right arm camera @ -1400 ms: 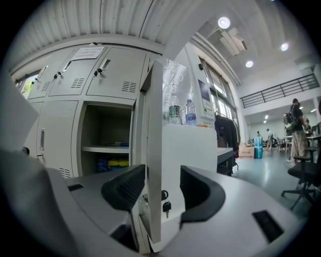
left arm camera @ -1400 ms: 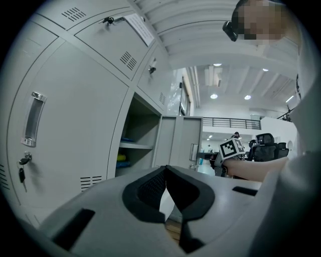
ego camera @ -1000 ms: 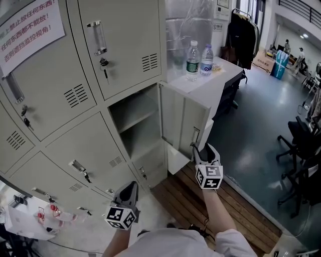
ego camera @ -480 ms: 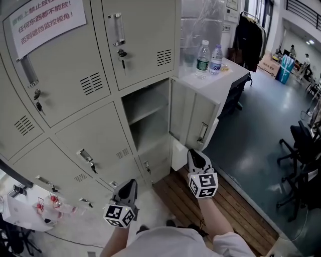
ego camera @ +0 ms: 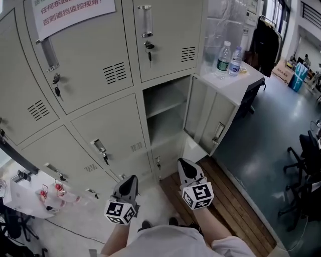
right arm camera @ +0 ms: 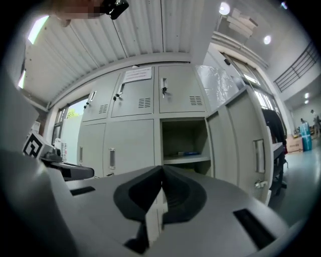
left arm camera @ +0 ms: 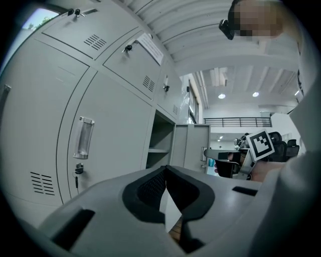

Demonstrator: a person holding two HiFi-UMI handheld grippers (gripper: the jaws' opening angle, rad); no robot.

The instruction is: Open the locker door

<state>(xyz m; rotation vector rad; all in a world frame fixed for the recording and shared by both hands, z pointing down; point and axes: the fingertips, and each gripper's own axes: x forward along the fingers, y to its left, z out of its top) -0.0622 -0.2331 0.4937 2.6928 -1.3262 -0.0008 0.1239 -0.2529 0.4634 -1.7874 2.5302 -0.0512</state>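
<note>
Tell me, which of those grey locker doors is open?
The door at the right end of the lockers: it is swung out, showing a shelf; the other doors are shut.

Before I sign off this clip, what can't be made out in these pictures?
Head view: the paper notice is cut off by the top edge, so its text is incomplete.
Right gripper view: a bluish thing on the shelf of the open locker is too small to identify.
Head view: the labels on the two bottles are too small to read.
</note>
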